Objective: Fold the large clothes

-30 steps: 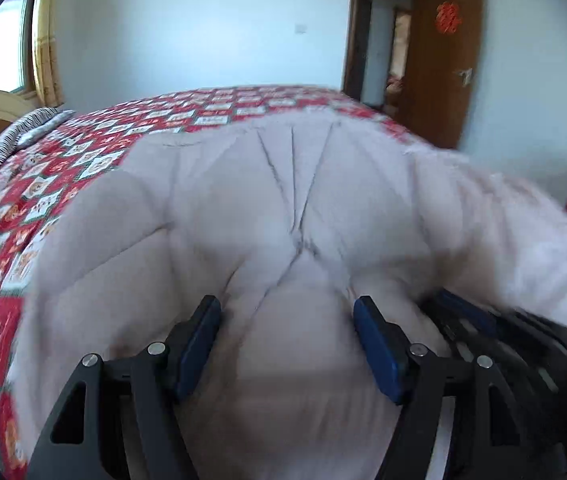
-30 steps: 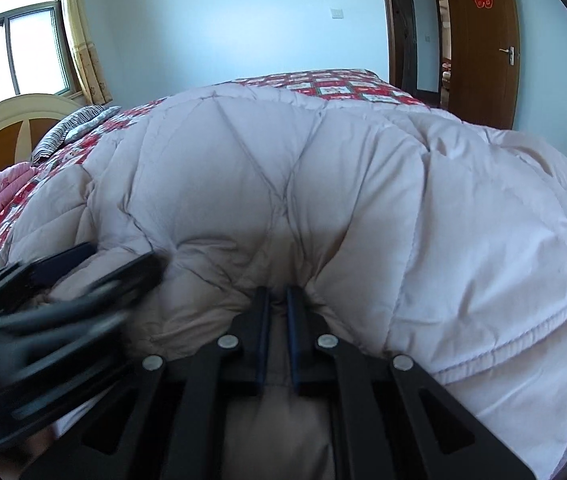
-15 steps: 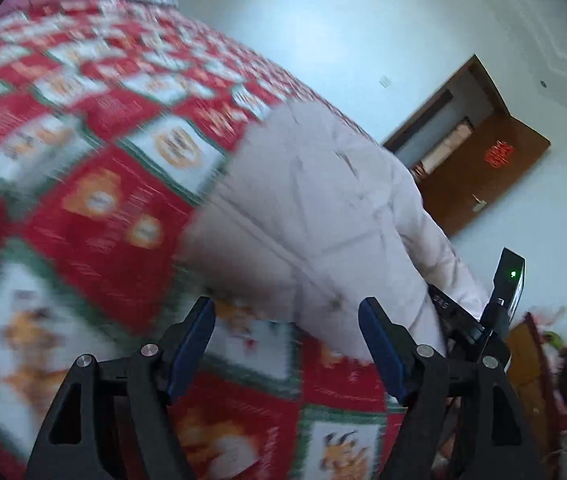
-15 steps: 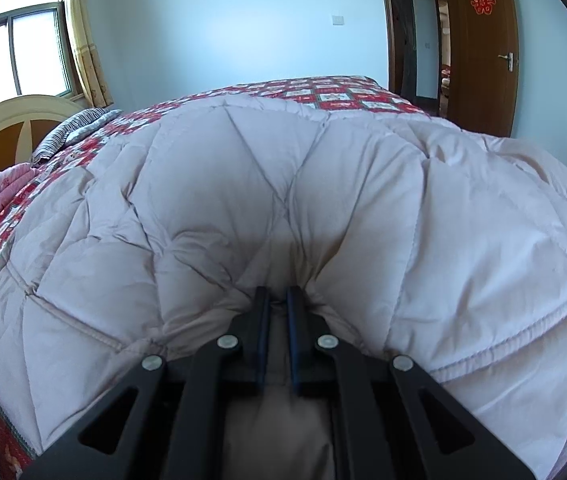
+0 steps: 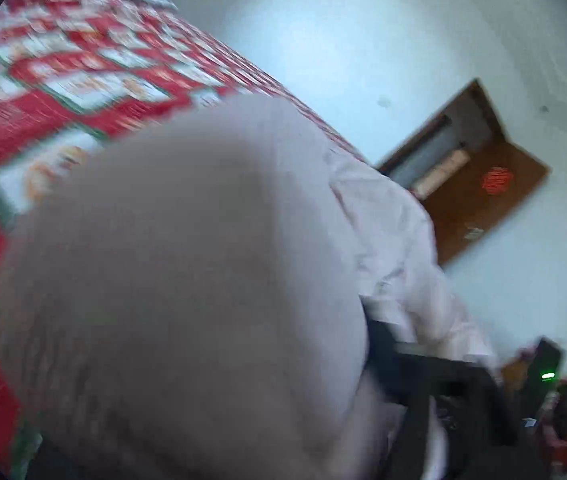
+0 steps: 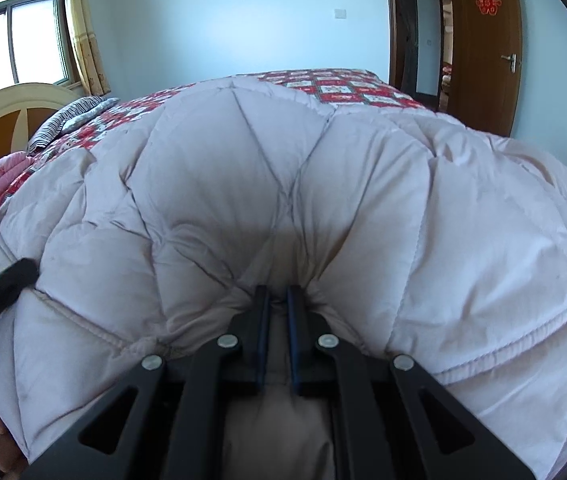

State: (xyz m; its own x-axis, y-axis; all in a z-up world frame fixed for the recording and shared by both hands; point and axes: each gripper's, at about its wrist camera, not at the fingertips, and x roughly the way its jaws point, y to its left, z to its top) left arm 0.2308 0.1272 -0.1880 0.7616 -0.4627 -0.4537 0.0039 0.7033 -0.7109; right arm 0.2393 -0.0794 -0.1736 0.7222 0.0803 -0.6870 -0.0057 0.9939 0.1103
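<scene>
A pale pink quilted duvet (image 6: 323, 184) lies heaped on the bed. My right gripper (image 6: 278, 300) is shut on a pinched fold at its near edge. In the left wrist view the duvet (image 5: 187, 280) bulges right up against the camera and hides my left gripper's jaws. Those jaws are closing with duvet fabric filling the space where they stand, and whether the pads press on it is hidden. One black finger (image 6: 15, 276) of the left gripper shows at the duvet's left edge in the right wrist view. The right gripper's black body (image 5: 443, 380) appears low on the right.
A red patterned bedspread (image 6: 335, 84) covers the bed under the duvet. A striped pillow (image 6: 71, 120) and a wooden headboard (image 6: 3, 120) lie far left. A brown door (image 6: 483, 60) stands open at the right. A hand (image 6: 1, 440) shows at the lower left.
The left gripper rolled, swung out over the bedspread, then came back low onto the duvet's left edge, where fabric now covers its jaws. The right gripper kept its grip and place.
</scene>
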